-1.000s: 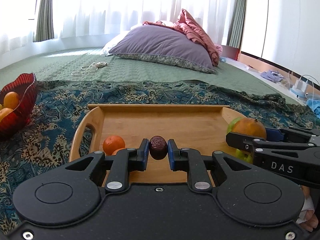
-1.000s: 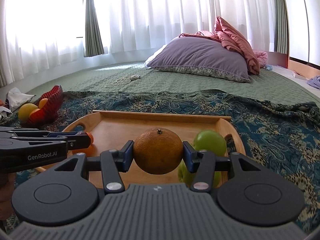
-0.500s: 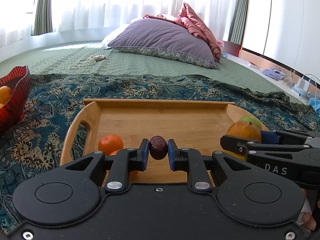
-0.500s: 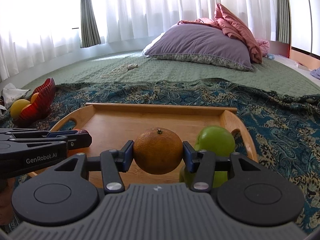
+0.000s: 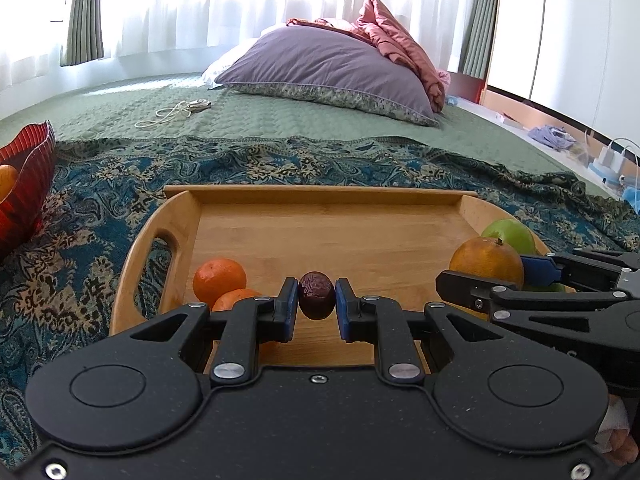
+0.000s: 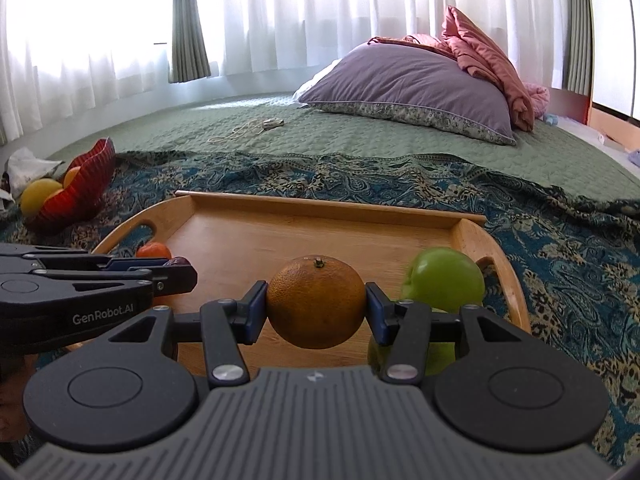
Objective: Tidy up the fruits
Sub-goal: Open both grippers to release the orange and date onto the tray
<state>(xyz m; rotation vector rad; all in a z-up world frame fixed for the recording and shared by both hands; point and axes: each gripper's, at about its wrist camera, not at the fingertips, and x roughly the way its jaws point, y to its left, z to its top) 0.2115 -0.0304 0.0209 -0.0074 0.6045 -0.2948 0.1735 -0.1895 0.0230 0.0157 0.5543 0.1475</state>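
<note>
A wooden tray (image 5: pixel 320 194) (image 6: pixel 320 206) lies on a patterned blue cloth. My left gripper (image 5: pixel 317 303) is shut on a small dark wrinkled date (image 5: pixel 317 295), held over the tray's near edge. Two small mandarins (image 5: pixel 219 278) sit in the tray's near left corner. My right gripper (image 6: pixel 316 307) is shut on a large orange (image 6: pixel 316 302) over the tray's right side. That orange (image 5: pixel 486 261) also shows in the left wrist view. Green apples (image 6: pixel 444 280) lie in the tray's right corner, partly behind the right fingers. The left gripper (image 6: pixel 176 276) shows from the side.
A red ribbed bowl (image 6: pixel 78 192) (image 5: pixel 24 184) with yellow and orange fruit stands left of the tray on the cloth. A purple pillow (image 5: pixel 332 68) and pink blanket lie further back on the green bedspread, with a white cable (image 5: pixel 176 110). Curtains line the far wall.
Both grippers have come forward and a little lower over the tray, each keeping its fruit. The tray looks larger and the red bowl has slid toward the left edge.
</note>
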